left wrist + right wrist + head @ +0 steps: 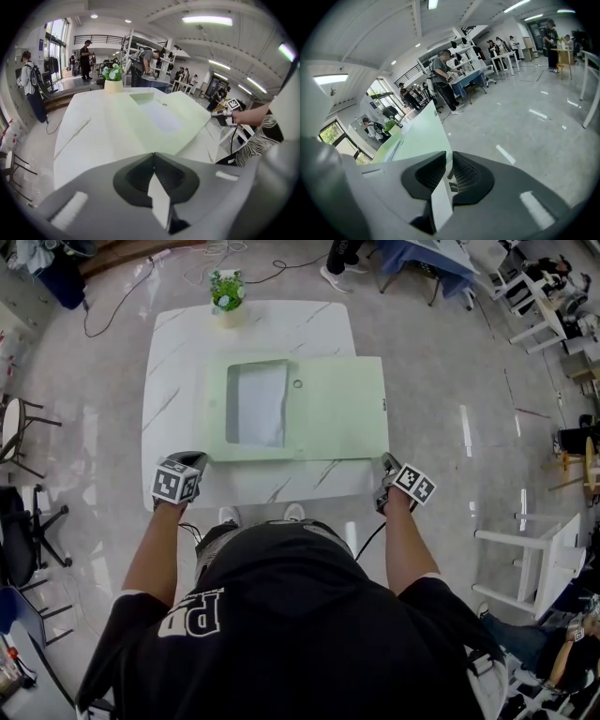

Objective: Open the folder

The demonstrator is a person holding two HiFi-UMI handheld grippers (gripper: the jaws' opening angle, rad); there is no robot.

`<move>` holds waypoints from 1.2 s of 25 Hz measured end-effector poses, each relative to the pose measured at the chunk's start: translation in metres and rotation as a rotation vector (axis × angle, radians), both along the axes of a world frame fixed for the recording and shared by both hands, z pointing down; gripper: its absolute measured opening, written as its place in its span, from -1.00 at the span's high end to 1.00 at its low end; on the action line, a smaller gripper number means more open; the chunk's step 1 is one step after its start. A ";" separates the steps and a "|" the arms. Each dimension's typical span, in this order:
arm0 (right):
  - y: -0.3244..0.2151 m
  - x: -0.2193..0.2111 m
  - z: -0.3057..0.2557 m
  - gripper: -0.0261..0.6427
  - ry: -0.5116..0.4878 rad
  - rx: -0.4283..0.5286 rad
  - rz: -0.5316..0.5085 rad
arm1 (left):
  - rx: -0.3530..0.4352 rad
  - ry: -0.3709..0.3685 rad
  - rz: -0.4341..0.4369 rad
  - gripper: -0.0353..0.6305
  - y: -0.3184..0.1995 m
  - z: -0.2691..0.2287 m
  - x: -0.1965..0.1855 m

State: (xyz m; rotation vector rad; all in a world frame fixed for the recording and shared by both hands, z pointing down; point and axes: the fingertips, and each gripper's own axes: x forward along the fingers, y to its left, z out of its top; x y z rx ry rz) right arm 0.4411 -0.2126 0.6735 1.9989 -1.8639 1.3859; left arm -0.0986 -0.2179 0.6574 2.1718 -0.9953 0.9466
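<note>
The folder point(333, 409), a pale green sheet, lay flat on the white marbled table point(178, 352), a little toward the 3 o'clock side, so that its right edge ran out past the table's edge. It read as two panels side by side: the one toward 9 o'clock carried a pale grey rectangle point(256, 404), with a small ring point(297, 383) just beside it, and the one toward 3 o'clock was plain.

At the folder's 7 o'clock corner sat the left gripper point(202, 462). In its own view the jaws were drawn together, and the folder's near corner point(187, 117) tapered right into the seam between them, so it looked pinched on that corner. At 5 o'clock the right gripper point(384, 463) was likewise closed. Its view showed the green sheet point(417, 136) running edge-on between the jaws, gripped there.

Judging by how the sheet lay, the opening seemed largely done, with the cover spread out and level with the rest. What appeared left was to let go at both corners and draw the grippers clear. Whether a further flap or pocket remained closed could not be told.

Beyond the folder, at 12 o'clock, a small potted plant point(227, 294) stood near the table's far edge. Grey floor surrounded the table, with white chairs point(530, 563) off at 4 o'clock.
</note>
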 end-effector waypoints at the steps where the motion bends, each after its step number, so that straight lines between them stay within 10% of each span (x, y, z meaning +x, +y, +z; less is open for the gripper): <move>1: 0.000 0.000 -0.003 0.81 -0.004 0.008 0.001 | -0.004 0.013 -0.001 0.73 0.000 0.000 0.000; 11: 0.001 -0.012 -0.068 0.62 0.023 0.128 -0.050 | 0.008 0.043 0.012 0.73 -0.002 -0.008 0.000; 17: -0.008 -0.036 -0.131 0.62 0.213 0.241 -0.155 | 0.111 0.117 -0.017 0.73 -0.015 -0.048 0.003; 30: -0.025 -0.173 -0.225 0.62 0.395 0.460 -0.462 | 0.340 0.278 -0.007 0.73 -0.017 -0.150 0.034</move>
